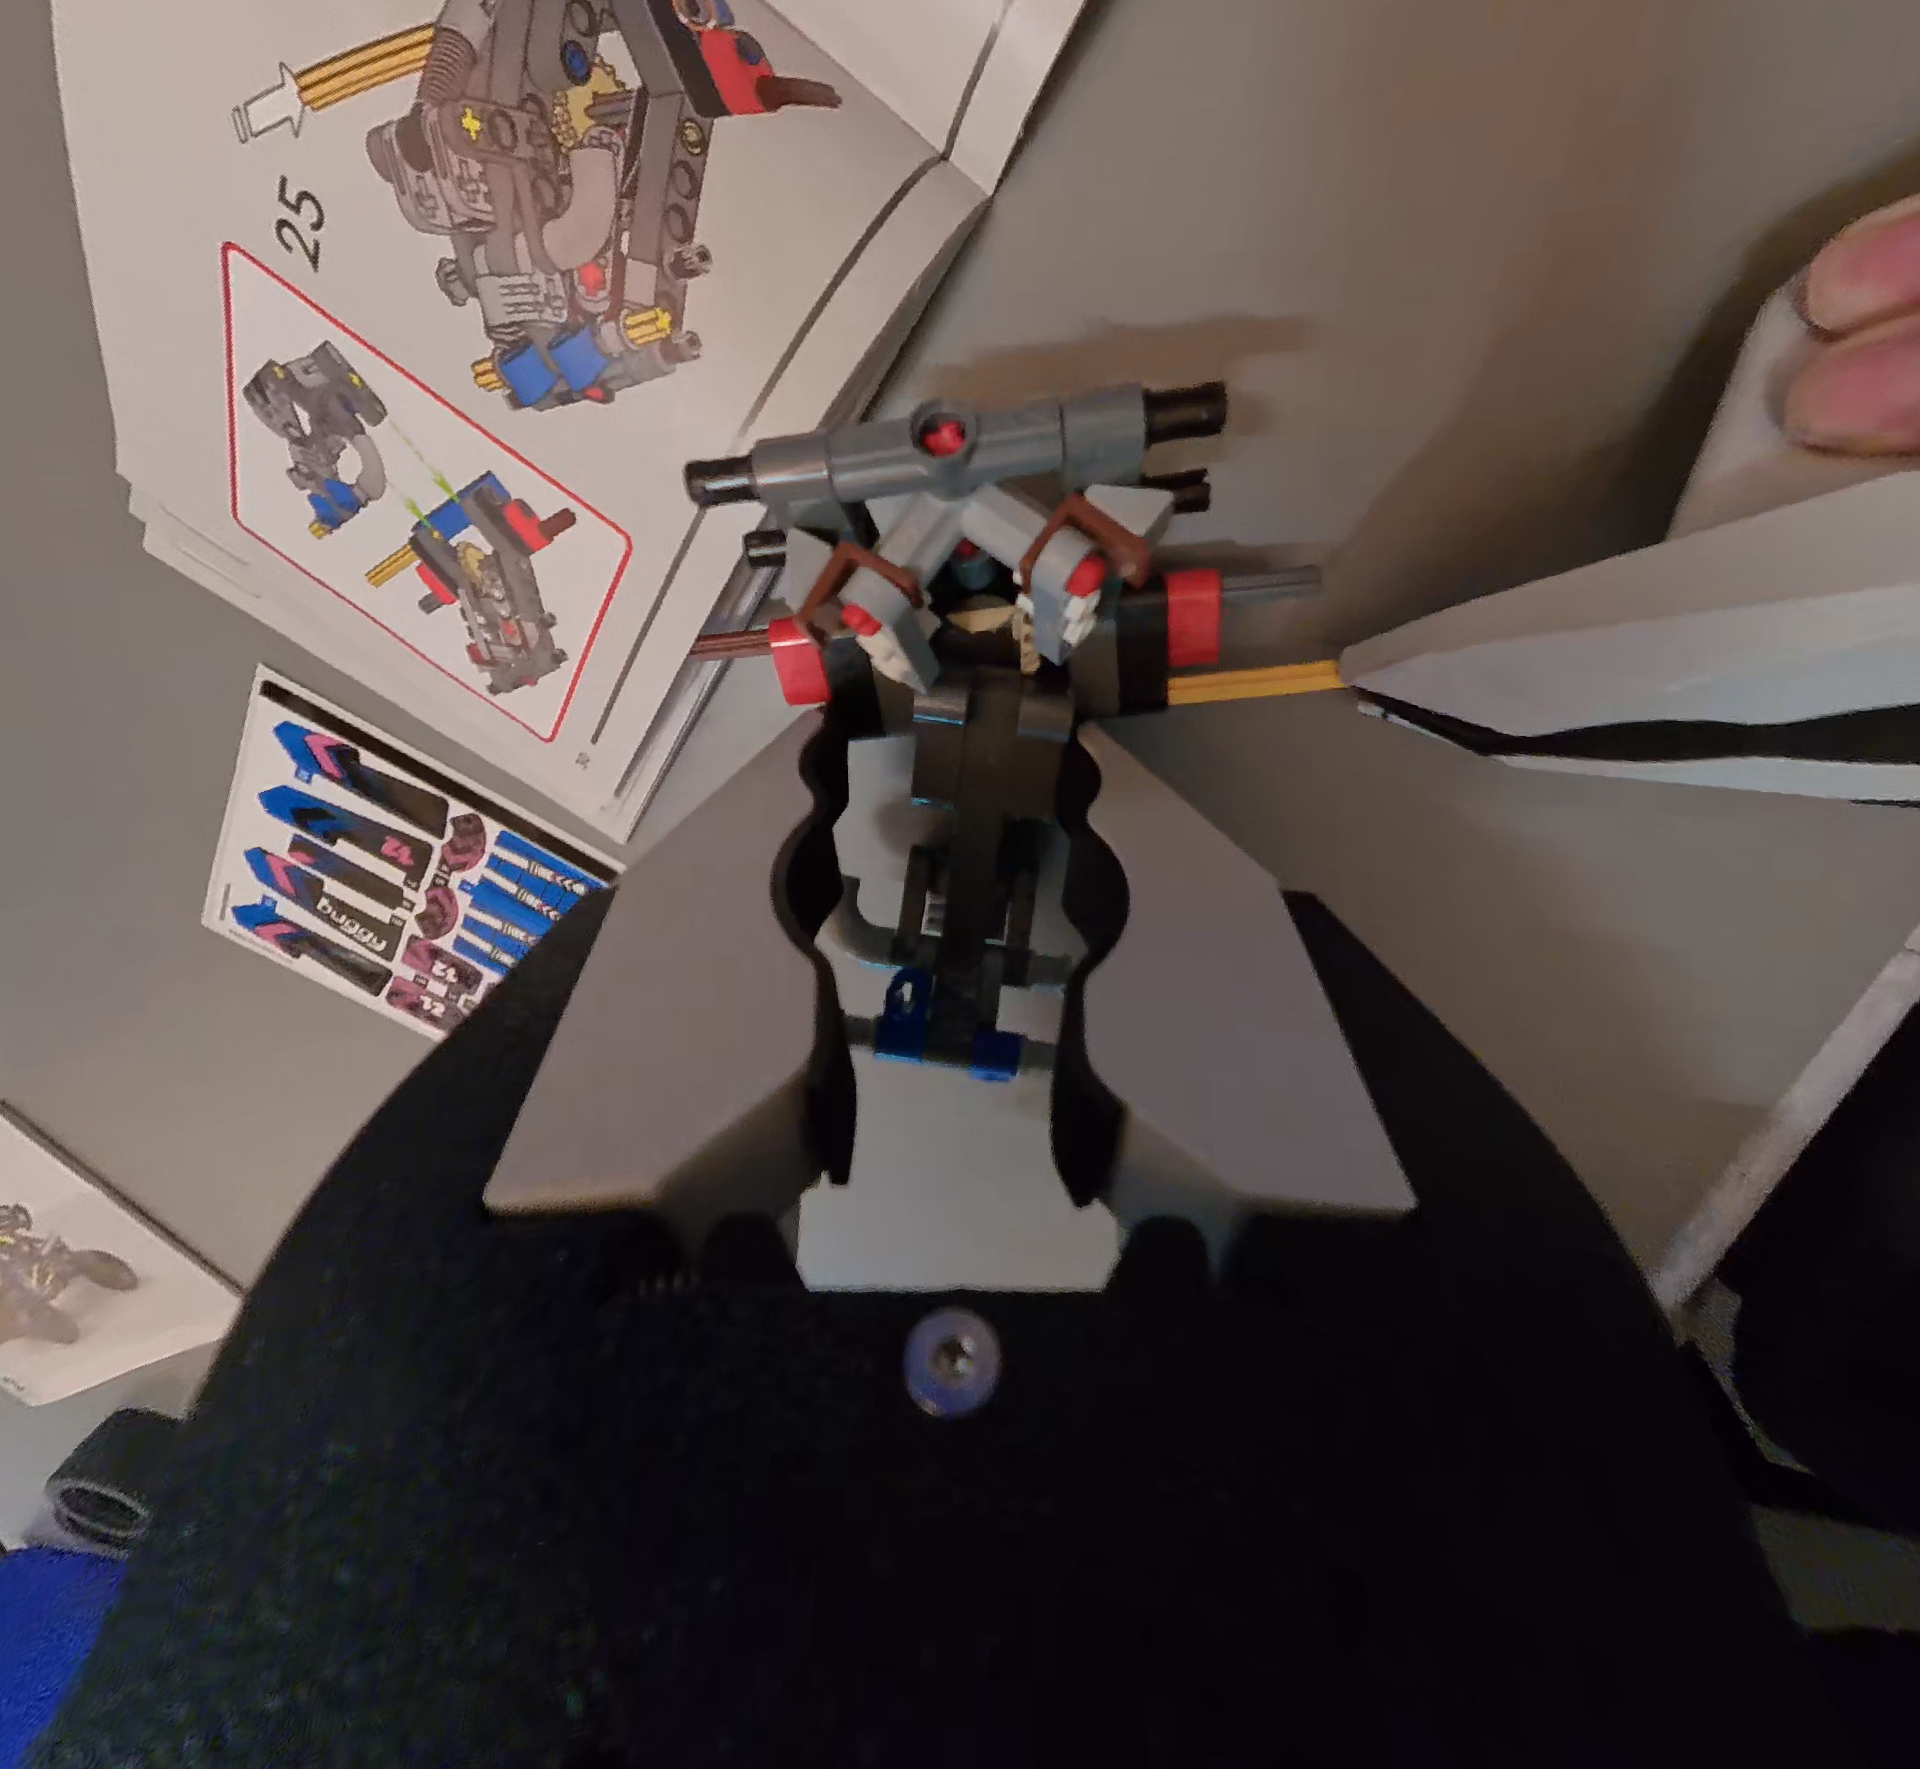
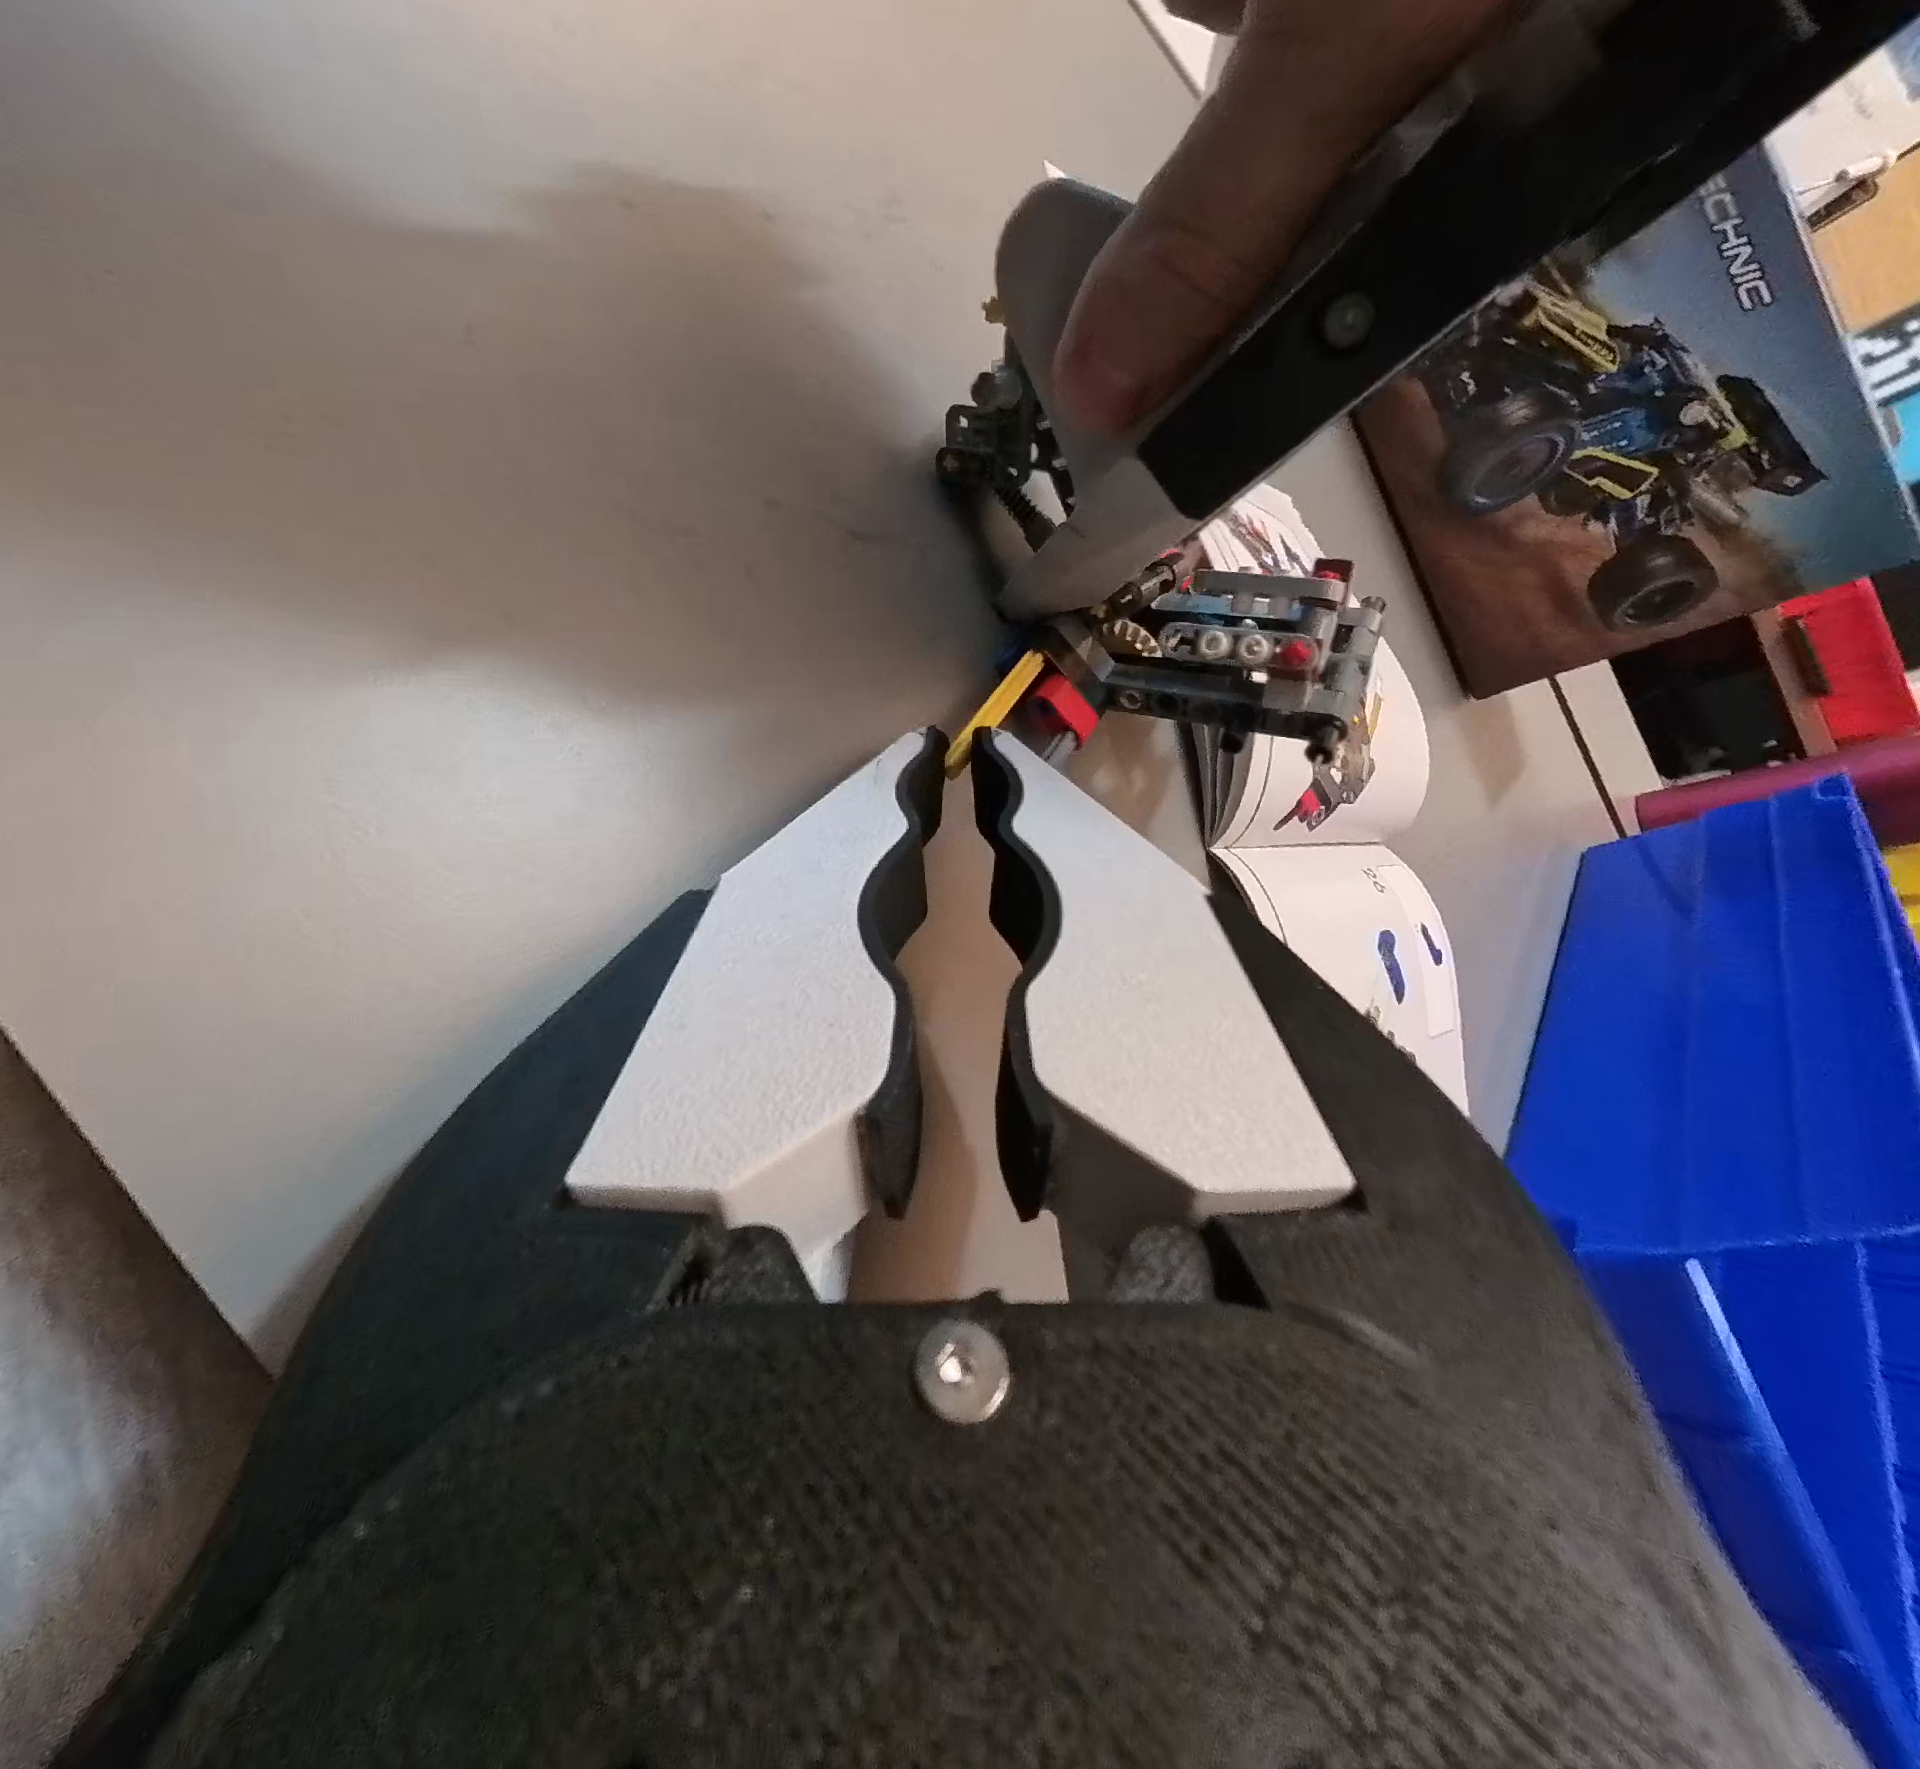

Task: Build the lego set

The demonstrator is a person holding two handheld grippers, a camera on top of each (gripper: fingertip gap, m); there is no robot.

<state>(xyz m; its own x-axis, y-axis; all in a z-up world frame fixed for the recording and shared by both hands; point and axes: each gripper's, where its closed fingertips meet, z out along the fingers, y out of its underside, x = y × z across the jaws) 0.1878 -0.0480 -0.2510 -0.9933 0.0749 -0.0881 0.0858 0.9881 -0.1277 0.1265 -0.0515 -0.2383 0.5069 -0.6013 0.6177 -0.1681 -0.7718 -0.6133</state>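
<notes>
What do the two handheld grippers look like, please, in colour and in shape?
Both match. The left gripper and the right gripper each have a black, rough-textured body with one silver screw at its middle. Two pale grey wedge-shaped fingers taper toward the tips, and their inner faces carry black wavy pads. No cables or sleeves show.

This looks like a hobby or workshop desk set up for model building. A plain pale worktop (image 2: 436,161) carries an open instruction booklet (image 1: 644,192) with printed assembly drawings and a sticker sheet (image 1: 364,867) beside it. At the worktop's far side stands the kit's box (image 2: 1621,431) showing an off-road buggy, with a blue plastic bin (image 2: 1725,1096) and a red bin (image 2: 1829,670) close by for parts.
</notes>
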